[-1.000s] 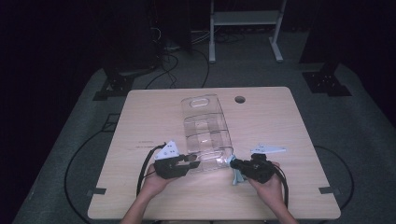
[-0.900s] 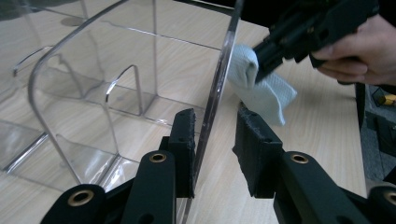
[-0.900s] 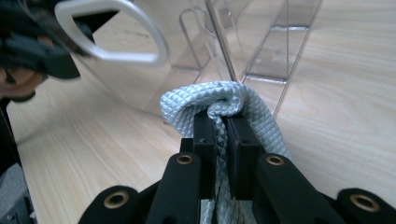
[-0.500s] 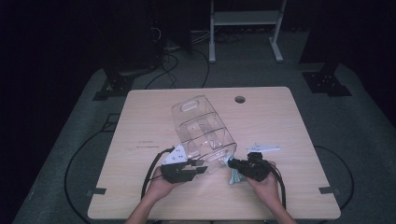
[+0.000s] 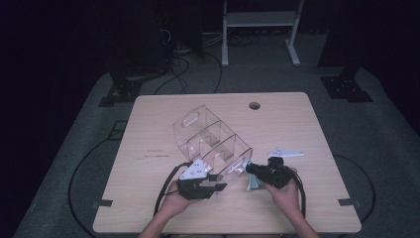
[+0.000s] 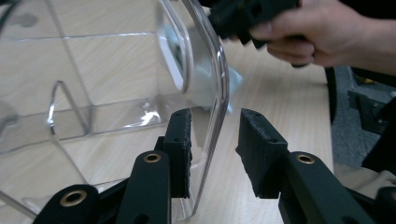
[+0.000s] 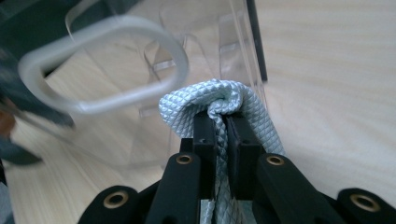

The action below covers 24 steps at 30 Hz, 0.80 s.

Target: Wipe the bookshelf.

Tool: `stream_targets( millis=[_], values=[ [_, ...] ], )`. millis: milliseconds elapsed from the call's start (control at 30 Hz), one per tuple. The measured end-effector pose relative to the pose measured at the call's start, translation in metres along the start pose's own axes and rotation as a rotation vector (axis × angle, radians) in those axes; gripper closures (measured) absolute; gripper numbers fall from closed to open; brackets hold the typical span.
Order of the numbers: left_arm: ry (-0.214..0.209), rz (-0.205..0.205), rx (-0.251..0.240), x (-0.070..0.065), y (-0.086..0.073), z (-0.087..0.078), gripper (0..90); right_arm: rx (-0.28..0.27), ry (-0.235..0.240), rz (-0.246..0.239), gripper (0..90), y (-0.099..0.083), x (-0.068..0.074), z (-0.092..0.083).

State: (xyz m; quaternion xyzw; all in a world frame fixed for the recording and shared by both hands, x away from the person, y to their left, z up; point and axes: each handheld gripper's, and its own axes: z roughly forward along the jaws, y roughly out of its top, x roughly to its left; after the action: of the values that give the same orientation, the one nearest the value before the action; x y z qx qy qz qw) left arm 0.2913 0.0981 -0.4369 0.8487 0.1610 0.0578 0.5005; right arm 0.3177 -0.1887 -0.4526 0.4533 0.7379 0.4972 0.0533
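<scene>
A clear plastic bin [image 5: 210,141] with dividers and handle cutouts lies skewed on the wooden table [image 5: 158,119]. My left gripper [image 5: 221,186] is at its near corner. In the left gripper view the bin wall [image 6: 212,116] stands between the pads: it lies against the left pad [image 6: 180,149], with a gap to the right one. These jaws have just been opening slightly. My right gripper [image 5: 251,170] is at the bin's near end, by the handle cutout [image 7: 107,70], shut on a folded white woven cloth [image 7: 219,95].
A round cable hole [image 5: 254,105] sits near the table's far edge. Cables [image 5: 173,64] and a rack's legs [image 5: 225,54] are on the dark floor behind. Bare tabletop lies to the left and right of the bin.
The bin has swung round, its far end going left and its near end right. My left gripper has drawn closer to the table's near edge. The right gripper has barely moved.
</scene>
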Motion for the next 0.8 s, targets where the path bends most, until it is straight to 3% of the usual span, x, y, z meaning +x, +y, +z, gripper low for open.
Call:
stream_targets(
  millis=[67, 167, 400, 567, 800],
  values=[
    [-0.014, 0.014, 0.011, -0.003, 0.0, 0.004, 62.6, -0.028, -0.001, 0.003, 83.0, 0.004, 0.001, -0.007],
    [-0.027, 0.023, 0.02, -0.006, 0.001, 0.006, 60.2, -0.024, 0.004, 0.021, 82.9, 0.001, -0.005, -0.007],
    [-0.027, 0.013, -0.005, 0.002, 0.005, -0.009, 51.9, -0.02, 0.001, 0.022, 82.8, 0.0, -0.006, -0.007],
    [-0.006, 0.006, -0.03, 0.006, 0.008, -0.02, 48.6, -0.019, 0.0, 0.025, 82.7, -0.002, -0.007, -0.007],
    [0.075, -0.008, -0.078, 0.02, 0.014, -0.041, 36.7, -0.013, 0.006, 0.028, 82.6, -0.003, -0.007, -0.005]
  ],
)
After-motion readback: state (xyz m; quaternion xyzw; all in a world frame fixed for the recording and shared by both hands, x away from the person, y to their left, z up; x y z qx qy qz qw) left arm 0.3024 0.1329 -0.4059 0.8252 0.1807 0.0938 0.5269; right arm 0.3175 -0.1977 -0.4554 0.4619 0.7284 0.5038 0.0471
